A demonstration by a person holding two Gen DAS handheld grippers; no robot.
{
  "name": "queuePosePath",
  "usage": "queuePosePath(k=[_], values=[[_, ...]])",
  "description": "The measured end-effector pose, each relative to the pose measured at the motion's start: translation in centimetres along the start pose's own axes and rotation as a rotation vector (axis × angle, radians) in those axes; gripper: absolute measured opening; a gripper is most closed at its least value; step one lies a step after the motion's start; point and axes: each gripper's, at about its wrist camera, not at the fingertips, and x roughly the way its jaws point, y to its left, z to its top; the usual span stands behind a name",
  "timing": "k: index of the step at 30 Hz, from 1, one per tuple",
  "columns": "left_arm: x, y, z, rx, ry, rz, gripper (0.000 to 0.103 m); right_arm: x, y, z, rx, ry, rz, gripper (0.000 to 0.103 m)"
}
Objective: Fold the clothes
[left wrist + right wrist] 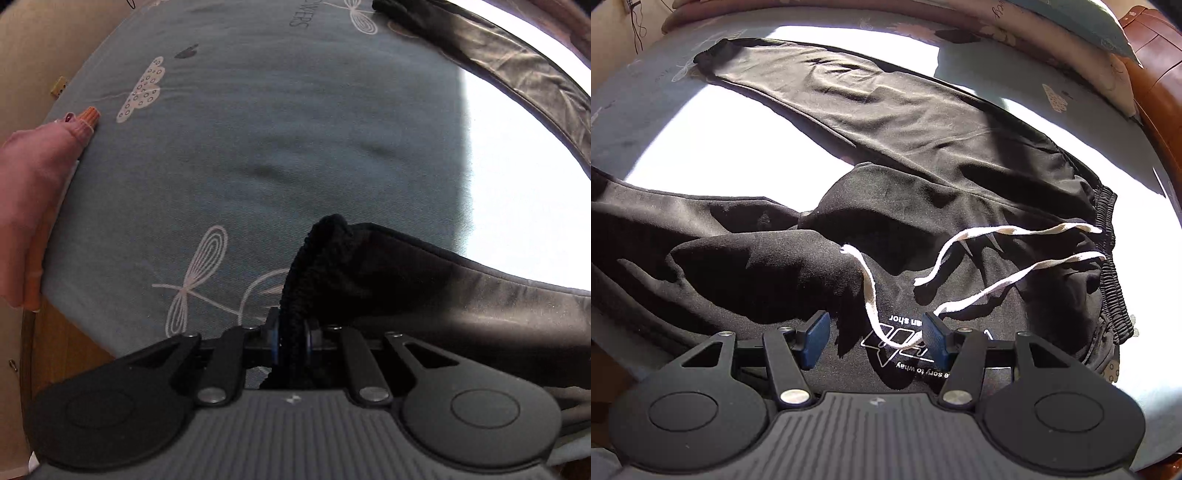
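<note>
Black jogging trousers (pixel 886 155) lie spread on a blue-grey printed bedsheet (pixel 258 129), their two legs splayed apart toward the left. The elastic waistband (pixel 1108 258) is at the right, with a white drawstring (pixel 979 251) trailing over the front and a white printed logo (pixel 897 339). My right gripper (pixel 875 338) hovers open just over the logo, the drawstring lying between its blue pads (pixel 816 338). My left gripper (pixel 293 341) is shut on the ribbed cuff (pixel 306 266) of the near trouser leg (pixel 424 280). The far leg (pixel 498 48) shows at the top right.
Bright sunlight (pixel 517 184) washes out part of the sheet between the legs. A pink garment (pixel 33 192) with an orange tip lies at the bed's left edge, above wooden floor (pixel 62 350). Pillows (pixel 1071 33) and a wooden headboard (pixel 1156 74) stand at the far right.
</note>
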Motion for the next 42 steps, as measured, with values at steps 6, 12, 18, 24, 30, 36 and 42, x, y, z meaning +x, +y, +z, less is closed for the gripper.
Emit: queuePosePath(k=[6,12,18,24,30,36,42], values=[[-0.3,0.8,-0.6,-0.005,0.019,0.025,0.012,0.5,-1.8,-1.0,0.050,0.049,-0.019,0.061],[0.3,1.1,-1.7,-0.013,0.051,0.046,0.014,2.3,-8.3,-3.4,0.358,0.168,-0.042,0.061],[-0.4,2.0,-3.3,-0.053,0.079,0.068,0.015,3.9,-16.5,-8.4,0.788,0.185,-0.014,0.061],[-3.1,2.1,-3.6,-0.075,0.001,0.070,0.015,5.6,-20.4,-11.6,1.017,0.146,0.052,0.061],[-5.5,1.3,-2.8,0.006,-0.114,0.081,0.016,5.7,-19.6,-11.8,0.956,0.147,0.035,0.061],[-1.2,2.4,-3.3,-0.078,0.027,0.064,0.030,5.7,-18.3,-11.3,0.905,0.169,0.007,0.061],[0.2,3.7,-4.6,-0.138,0.060,0.079,0.046,3.3,-16.3,-7.9,0.681,0.181,-0.064,0.061]])
